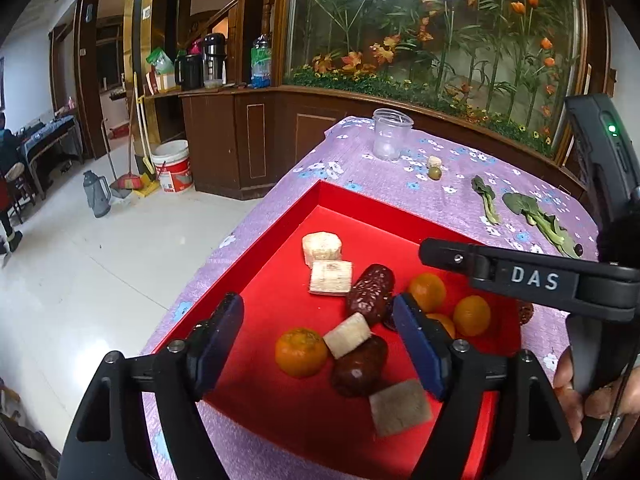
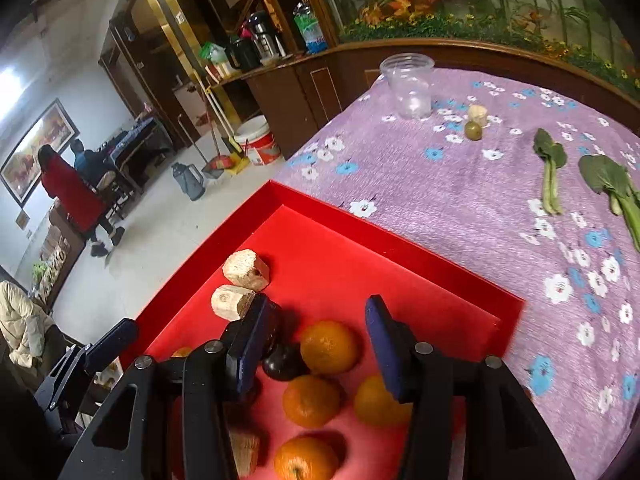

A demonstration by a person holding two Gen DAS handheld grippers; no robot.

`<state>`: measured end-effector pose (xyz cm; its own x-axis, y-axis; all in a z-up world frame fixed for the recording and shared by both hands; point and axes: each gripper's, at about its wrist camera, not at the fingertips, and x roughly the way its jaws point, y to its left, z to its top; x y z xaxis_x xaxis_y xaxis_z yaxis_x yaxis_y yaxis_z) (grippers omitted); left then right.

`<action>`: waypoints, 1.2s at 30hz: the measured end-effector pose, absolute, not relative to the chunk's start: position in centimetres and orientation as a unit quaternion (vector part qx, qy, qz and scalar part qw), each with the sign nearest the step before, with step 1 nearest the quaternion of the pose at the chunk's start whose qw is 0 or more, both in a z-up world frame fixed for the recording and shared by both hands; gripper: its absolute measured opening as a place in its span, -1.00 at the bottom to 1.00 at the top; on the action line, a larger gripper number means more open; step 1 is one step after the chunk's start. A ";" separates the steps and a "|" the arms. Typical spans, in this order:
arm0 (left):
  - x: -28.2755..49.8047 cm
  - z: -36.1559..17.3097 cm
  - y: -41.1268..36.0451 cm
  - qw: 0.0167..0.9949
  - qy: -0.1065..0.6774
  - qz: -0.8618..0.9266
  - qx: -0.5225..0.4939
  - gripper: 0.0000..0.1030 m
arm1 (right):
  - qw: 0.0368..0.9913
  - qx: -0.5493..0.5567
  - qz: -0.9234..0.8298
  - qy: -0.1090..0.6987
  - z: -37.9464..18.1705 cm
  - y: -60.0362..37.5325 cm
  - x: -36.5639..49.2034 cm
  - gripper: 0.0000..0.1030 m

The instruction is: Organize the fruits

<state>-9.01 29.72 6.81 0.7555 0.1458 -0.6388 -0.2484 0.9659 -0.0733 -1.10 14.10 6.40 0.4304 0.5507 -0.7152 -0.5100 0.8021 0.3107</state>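
A red tray (image 1: pixel 280 240) sits at the near corner of a table under a purple flowered cloth (image 2: pixel 460 200). The tray holds oranges (image 2: pixel 329 346), pale cut chunks (image 1: pixel 322 248) and two dark oblong fruits. The upper dark fruit (image 1: pixel 370 294) lies with its long axis slanting from upper right to lower left; the lower one (image 1: pixel 360 366) slants the same way. The left tongs (image 1: pixel 320 344) hover over the tray, jaws apart, gripping nothing. The right tongs (image 2: pixel 316 344) hang above the oranges, jaws apart and empty. Farther back on the cloth stand a clear cup (image 2: pixel 408 84), a small green fruit (image 2: pixel 473 131) and leafy greens (image 2: pixel 550 168), stems pointing toward the camera.
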 end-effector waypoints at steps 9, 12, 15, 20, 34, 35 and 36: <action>-11.7 9.2 26.5 0.944 0.305 0.117 -0.048 0.66 | 0.868 0.032 0.294 0.398 8.3 9.4 -5.4 0.24; -12.7 10.0 25.2 0.948 0.292 0.120 -0.040 0.72 | 0.880 0.020 0.279 0.383 8.7 7.7 -7.5 0.30; -13.6 10.5 23.7 0.950 0.287 0.118 -0.032 0.74 | 0.890 0.011 0.266 0.369 8.8 6.2 -9.4 0.39; -14.7 10.9 21.4 0.952 0.285 0.111 -0.019 0.74 | 0.901 0.007 0.248 0.355 8.5 3.7 -12.0 0.42; -17.7 12.3 17.4 0.961 0.255 0.111 0.016 0.76 | 0.931 -0.013 0.197 0.308 8.6 -0.4 -17.4 0.61; -17.9 12.4 17.2 0.961 0.253 0.111 0.018 0.76 | 0.931 -0.014 0.196 0.306 8.6 -0.5 -17.7 0.63; -18.0 12.5 17.1 0.961 0.251 0.110 0.019 0.76 | 0.932 -0.014 0.196 0.304 8.6 -0.5 -18.0 0.66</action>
